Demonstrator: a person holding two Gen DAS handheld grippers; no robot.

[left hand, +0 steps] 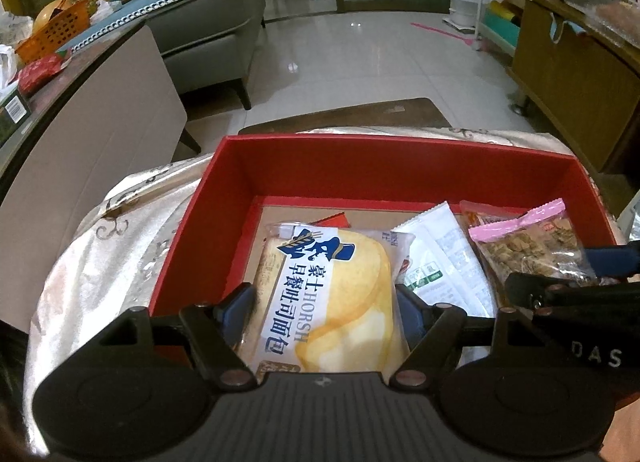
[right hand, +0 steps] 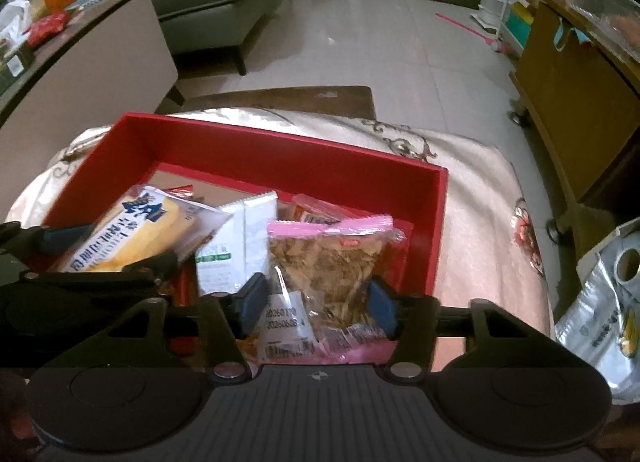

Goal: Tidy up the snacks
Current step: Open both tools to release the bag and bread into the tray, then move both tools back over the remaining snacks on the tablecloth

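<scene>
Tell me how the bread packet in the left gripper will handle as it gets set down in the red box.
The bread packet looks soft and puffy, so it will likely squash under the left gripper rather than stay stiff. Its glossy wrapper may slip between the pads. It seems light for its bulk, and will probably settle loosely against the white packet in the red box.

Bread packet (left hand: 332, 302): "HORSH". Right hand-held gripper (left hand: 592, 358) body: "DAS".
</scene>
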